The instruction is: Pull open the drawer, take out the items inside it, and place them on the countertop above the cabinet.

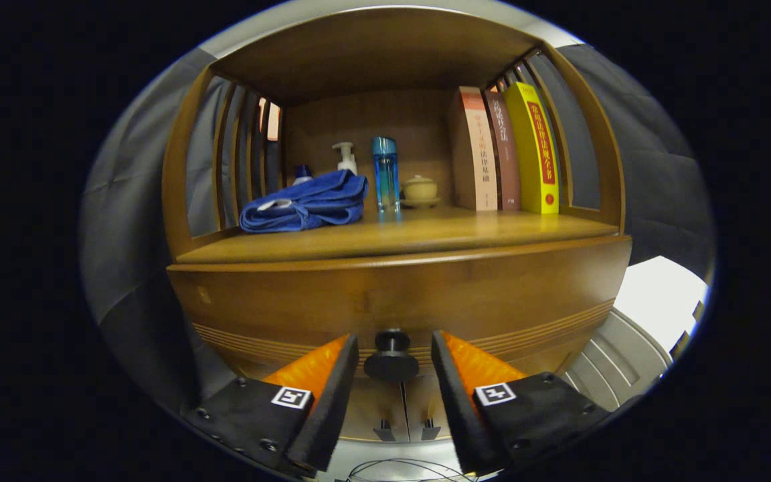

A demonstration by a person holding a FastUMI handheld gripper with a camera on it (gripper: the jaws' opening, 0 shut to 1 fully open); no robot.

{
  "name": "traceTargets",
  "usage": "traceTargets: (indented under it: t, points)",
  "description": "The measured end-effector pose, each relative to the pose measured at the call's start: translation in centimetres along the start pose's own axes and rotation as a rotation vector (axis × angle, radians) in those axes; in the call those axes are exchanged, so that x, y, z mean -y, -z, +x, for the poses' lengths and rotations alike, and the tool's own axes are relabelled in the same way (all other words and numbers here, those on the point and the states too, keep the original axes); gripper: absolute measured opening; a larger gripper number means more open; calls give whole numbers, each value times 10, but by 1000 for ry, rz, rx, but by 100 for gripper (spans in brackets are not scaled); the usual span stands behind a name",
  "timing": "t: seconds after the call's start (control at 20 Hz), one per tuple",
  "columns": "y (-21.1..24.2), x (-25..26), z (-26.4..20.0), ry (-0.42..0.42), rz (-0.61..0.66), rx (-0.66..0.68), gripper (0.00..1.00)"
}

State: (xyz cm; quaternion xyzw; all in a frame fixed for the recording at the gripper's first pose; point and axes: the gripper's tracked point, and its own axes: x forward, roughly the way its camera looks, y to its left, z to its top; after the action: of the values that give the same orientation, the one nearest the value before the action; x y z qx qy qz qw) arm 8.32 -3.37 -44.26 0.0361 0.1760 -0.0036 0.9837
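While the fingers of the gripper (393, 361) stand apart on either side of the knob (391, 358) without touching it, the drawer (399, 304) sits closed under the countertop (399, 234), which holds a blue cloth (305, 204), bottles (385, 175) and books (506, 152).

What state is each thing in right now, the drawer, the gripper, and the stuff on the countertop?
Drawer: closed, front flush with the cabinet.
Drawer knob: between the fingers, not yet clamped.
Hand-held gripper: open, a finger on each side of the knob.
Blue towel: folded in a loose heap on the countertop.
Pump bottle: upright behind the towel.
Blue bottle: upright, capped.
Small lidded pot: lid on.
Books: standing, leaning slightly.
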Motion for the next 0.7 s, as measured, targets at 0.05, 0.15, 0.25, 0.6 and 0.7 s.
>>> traceTargets:
  t: [0.05,0.15,0.25,0.6,0.7]
  points:
    - [4,-2,4,-6,5,-10,67]
    - [9,-1,11,1,13,-21,56]
    - [12,0,14,4,40,-38,55]
    - [14,-1,4,12,7,-53,45]
    - [14,-1,-9,7,11,-45,44]
